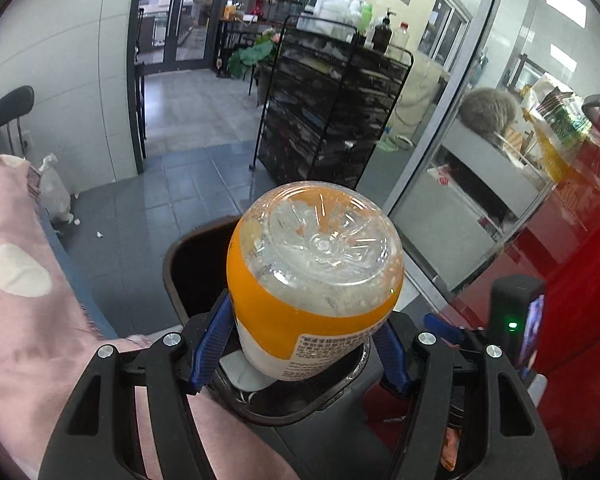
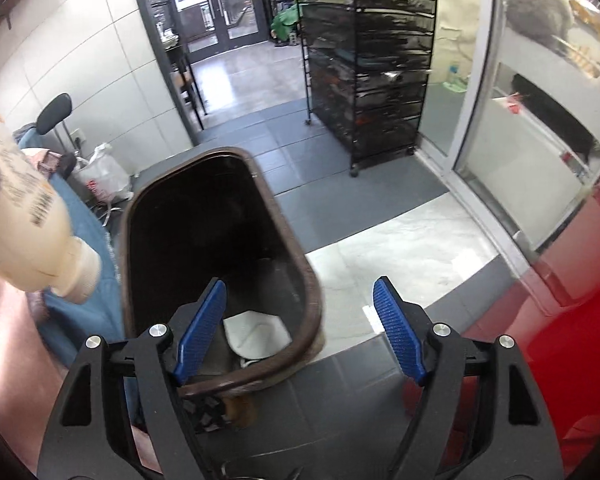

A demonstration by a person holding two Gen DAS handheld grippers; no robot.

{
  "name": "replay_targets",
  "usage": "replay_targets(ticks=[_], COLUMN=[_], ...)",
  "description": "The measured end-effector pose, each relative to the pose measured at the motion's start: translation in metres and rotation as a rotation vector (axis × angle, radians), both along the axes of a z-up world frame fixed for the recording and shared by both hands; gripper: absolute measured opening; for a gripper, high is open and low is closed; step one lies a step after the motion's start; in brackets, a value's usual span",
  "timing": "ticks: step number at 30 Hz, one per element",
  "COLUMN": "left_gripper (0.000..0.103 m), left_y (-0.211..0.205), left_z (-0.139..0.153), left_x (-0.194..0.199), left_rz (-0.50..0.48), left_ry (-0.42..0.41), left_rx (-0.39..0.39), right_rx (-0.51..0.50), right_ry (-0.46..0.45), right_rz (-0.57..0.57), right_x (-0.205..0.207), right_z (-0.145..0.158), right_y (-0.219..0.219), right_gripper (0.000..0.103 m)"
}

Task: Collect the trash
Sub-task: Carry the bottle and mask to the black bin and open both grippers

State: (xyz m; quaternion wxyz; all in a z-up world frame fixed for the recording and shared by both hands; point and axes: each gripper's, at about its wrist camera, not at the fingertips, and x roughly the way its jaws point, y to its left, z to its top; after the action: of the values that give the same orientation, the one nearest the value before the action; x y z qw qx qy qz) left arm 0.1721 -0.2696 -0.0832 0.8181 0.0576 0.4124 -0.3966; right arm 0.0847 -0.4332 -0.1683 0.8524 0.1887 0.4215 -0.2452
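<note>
In the left wrist view, the left gripper (image 1: pixel 300 344) is clamping its blue pads on one plastic bottle (image 1: pixel 314 276) with an orange label. The bottle is pointing base-first at the camera and hanging over the open mouth of the one dark bin (image 1: pixel 180 264), inside the rim nearest the camera. A white scrap (image 1: pixel 240 374) is lying on the bin's bottom just under the bottle. One white plastic bag (image 1: pixel 54 192) is sitting on the floor by the far wall, with two small white bits (image 1: pixel 99 234) beside it. A black wire rack (image 1: pixel 328 112) is standing further back.

In the right wrist view, the right gripper (image 2: pixel 300 332) is standing with its jaws wide apart and nothing between them, hovering over the near right corner of the bin (image 2: pixel 312 300). The same bottle (image 2: pixel 32 220) is showing at the left edge, neck down, above and left of the bin's left rim. One white scrap (image 2: pixel 256 334) is lying in the bin's near end. The bag (image 2: pixel 104 178) is resting on the floor beyond the bin's far left corner.

By my judgement the collecting is partly done: one scrap is binned, the bottle is about to be dropped, and the bag and floor bits are still waiting.
</note>
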Motion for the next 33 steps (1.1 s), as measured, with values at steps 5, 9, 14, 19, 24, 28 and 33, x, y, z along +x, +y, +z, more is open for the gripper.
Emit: replay_targets(ticks=[5,9,14,19,24,28,33], left_gripper=[0.064,0.064,0.065,0.081,0.093,0.093,0.095], left_y=[-0.021,-0.029,-0.029,-0.025,-0.022,-0.018,-0.002], left_z=[-0.030,-0.047,-0.062,-0.071,-0.071,-0.062,-0.028], left_x=[0.005,0.008,0.014,0.023,0.022,0.020,0.006], left_rz=[-0.016,-0.028,-0.017,-0.002,-0.007,-0.011,-0.019], left_ry=[0.061,0.078,0.121,0.205,0.207,0.211,0.147], left_rx=[0.069,0.139,0.171,0.165,0.161,0.136,0.051], right_rx=[0.002,-0.005,-0.006,-0.010,-0.018,-0.030,-0.047], right_ry=[0.017,0.017,0.022,0.022,0.013,0.001,-0.012], right_rz=[-0.028,-0.044,-0.058,-0.063,-0.063,-0.063,-0.054], right_x=[-0.006,-0.010,-0.011,-0.010,-0.011,-0.011,-0.008], right_z=[-0.003,-0.002,-0.002,0.000,0.004,0.013,0.024], right_y=[-0.009,-0.012,-0.013,-0.012,-0.010,-0.007,-0.002], right_gripper=[0.076,0.076,0.076,0.078,0.080,0.085,0.085])
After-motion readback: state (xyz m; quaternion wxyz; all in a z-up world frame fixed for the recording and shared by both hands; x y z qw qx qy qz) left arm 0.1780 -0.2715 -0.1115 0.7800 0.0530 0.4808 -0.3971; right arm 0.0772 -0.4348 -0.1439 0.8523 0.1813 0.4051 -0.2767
